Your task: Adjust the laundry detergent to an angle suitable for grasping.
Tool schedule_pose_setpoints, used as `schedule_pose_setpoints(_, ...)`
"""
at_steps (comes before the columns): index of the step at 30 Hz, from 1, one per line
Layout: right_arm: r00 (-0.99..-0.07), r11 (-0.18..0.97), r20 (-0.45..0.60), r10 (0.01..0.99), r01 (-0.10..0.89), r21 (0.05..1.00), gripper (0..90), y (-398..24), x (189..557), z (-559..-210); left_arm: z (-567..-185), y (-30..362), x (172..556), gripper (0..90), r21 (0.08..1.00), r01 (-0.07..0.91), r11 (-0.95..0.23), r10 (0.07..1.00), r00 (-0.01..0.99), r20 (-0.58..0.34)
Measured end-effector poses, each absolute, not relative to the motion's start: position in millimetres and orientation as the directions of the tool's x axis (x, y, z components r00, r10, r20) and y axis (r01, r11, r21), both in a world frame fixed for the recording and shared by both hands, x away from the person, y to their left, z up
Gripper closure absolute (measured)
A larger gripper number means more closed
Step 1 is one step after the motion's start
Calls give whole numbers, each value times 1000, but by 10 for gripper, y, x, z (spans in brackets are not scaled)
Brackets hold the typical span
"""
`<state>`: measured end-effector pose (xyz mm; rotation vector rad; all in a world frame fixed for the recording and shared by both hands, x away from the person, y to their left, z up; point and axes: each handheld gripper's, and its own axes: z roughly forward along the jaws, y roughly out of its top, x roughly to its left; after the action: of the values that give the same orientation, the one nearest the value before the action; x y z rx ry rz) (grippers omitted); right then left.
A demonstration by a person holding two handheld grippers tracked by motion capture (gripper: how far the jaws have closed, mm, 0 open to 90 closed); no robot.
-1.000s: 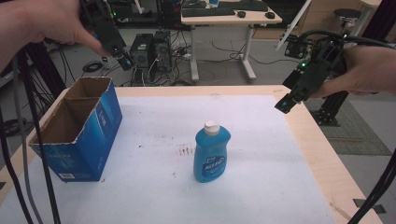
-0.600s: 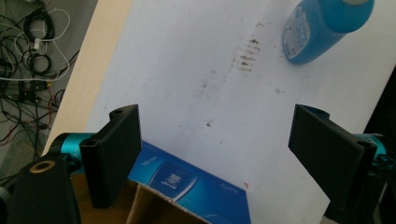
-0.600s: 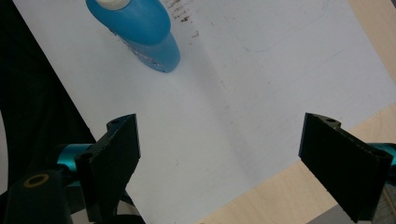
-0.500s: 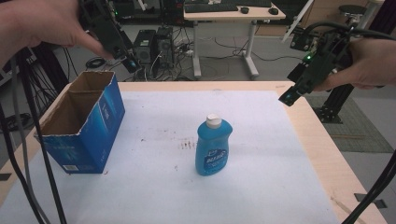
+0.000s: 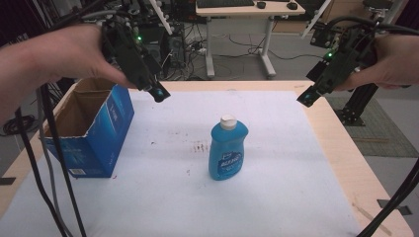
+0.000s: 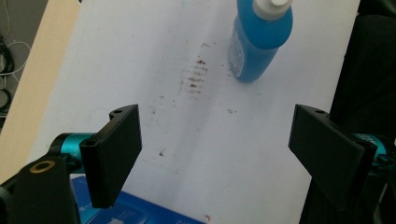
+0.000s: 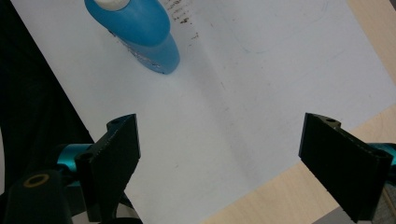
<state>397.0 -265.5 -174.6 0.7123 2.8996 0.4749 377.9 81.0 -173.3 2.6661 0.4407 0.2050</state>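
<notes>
- Nearest the person on the bench, on its white sheet, the blue bottle stands upright with its white cap on, well apart from everything else; standing alone in the middle like that, it seems set out to be picked up from either side
- To its left, near the bench edge, the blue cardboard box sits with its top open and flaps up, which reads as a ready place to drop something into; I judge the bottle may be meant for it
- Farther back, the left gripper hangs above the box's far corner, jaws spread wide and holding nothing; in the left gripper view the bottle lies ahead between the two jaws, so the tool looks aimed at it
- At the far right, the right gripper hovers over the bench edge, jaws likewise released and empty, tilted down toward the bottle
- Both tools are held high and well clear of the bottle, probably so either can come down on it without knocking it over
</notes>
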Motion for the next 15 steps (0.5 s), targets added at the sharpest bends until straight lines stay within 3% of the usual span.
schedule_pose_setpoints(15, -883, 840, -43, 468, 430, 331, 121, -2674, 3969, -1752, -2203, 458, 3696, 174, 466, 246, -850, 305, 951, 56)
